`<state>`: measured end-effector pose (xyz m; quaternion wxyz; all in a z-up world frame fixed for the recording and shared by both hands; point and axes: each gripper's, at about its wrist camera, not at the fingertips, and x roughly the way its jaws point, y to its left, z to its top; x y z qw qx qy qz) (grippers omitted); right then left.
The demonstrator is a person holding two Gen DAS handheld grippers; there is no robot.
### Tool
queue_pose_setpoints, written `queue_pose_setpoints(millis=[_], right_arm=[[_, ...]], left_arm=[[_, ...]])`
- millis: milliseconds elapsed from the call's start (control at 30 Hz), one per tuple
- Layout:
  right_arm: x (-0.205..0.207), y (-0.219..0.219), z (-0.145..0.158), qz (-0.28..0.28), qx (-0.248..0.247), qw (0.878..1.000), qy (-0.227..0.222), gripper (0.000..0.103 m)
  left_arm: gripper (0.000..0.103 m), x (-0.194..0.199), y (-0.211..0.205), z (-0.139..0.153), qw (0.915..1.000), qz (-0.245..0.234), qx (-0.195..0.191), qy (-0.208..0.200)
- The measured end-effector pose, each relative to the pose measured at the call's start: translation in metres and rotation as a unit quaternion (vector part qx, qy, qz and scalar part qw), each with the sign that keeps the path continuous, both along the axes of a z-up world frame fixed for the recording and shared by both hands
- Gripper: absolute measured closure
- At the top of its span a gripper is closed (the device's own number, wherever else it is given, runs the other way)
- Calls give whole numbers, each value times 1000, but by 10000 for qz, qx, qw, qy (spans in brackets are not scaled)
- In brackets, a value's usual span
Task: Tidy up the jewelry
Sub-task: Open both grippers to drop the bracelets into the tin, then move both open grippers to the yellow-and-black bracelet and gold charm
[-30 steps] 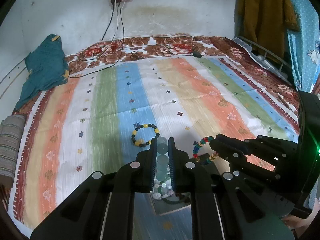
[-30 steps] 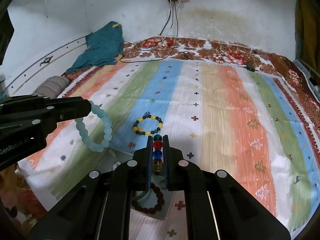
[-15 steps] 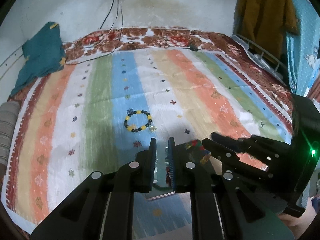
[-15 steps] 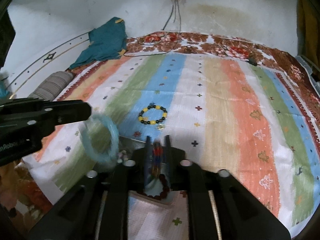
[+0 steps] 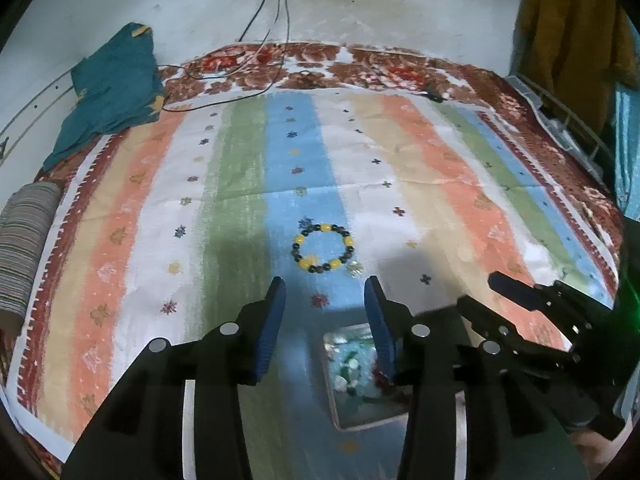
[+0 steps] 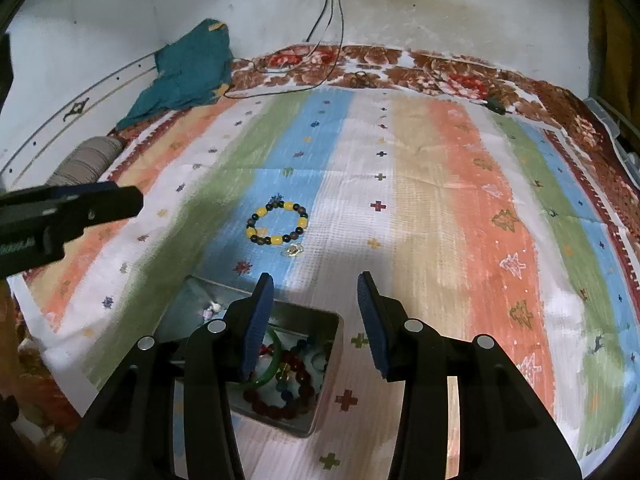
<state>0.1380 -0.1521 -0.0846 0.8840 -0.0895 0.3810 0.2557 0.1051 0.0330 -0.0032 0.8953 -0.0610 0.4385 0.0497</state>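
A metal tin (image 6: 330, 372) sits on the striped bedspread near the front edge. It holds a dark red bead bracelet (image 6: 276, 408), a green bangle (image 6: 275, 360) and a multi-coloured bead bracelet (image 6: 286, 376). My right gripper (image 6: 315, 280) hangs over the tin's far right corner, its jaws opening with nothing between them. My left gripper (image 5: 325, 284) is just beyond the tin (image 5: 372, 424), its jaws also opening and empty. Pale blue-green beads (image 5: 352, 364) show blurred inside. A yellow-and-black bead bracelet (image 5: 322, 248) (image 6: 278, 224) lies on the blue stripe ahead, beside a small clear trinket (image 5: 354, 269) (image 6: 293, 250).
A teal cloth (image 5: 112, 92) lies at the far left corner and a striped bolster (image 5: 24, 244) at the left edge. Cables (image 5: 240, 76) trail from a wall socket across the far end. A mustard garment (image 5: 572, 32) hangs at the right.
Both grippers have opened. The pale blue bracelet has left the left one and the multi-coloured bracelet the right one. Both hands have dipped towards the tin.
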Motion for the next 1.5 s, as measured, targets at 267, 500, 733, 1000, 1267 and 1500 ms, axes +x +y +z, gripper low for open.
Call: queue_pose_setpoints(millis=[267, 500, 733, 1000, 1267, 1500], right_arm=[[11, 11, -7, 94, -128, 9998, 89, 51], [19, 17, -9, 212, -185, 9995, 171, 41], [33, 25, -13, 305, -248, 9989, 258, 36], [47, 32, -21, 397, -320, 9977, 441, 33], [60, 42, -30, 499, -430, 9960, 608, 31], [68, 52, -39, 629, -583, 9938, 709, 31]], left_arm=[[53, 23, 12, -16, 9993, 143, 209, 273], [48, 42, 21, -26, 9986, 224, 239, 423], [44, 60, 19, -39, 9975, 181, 330, 599], [42, 78, 24, -53, 9963, 185, 299, 790], [38, 91, 28, -63, 9953, 175, 80, 950], [38, 106, 36, -79, 9933, 247, 33, 1130]])
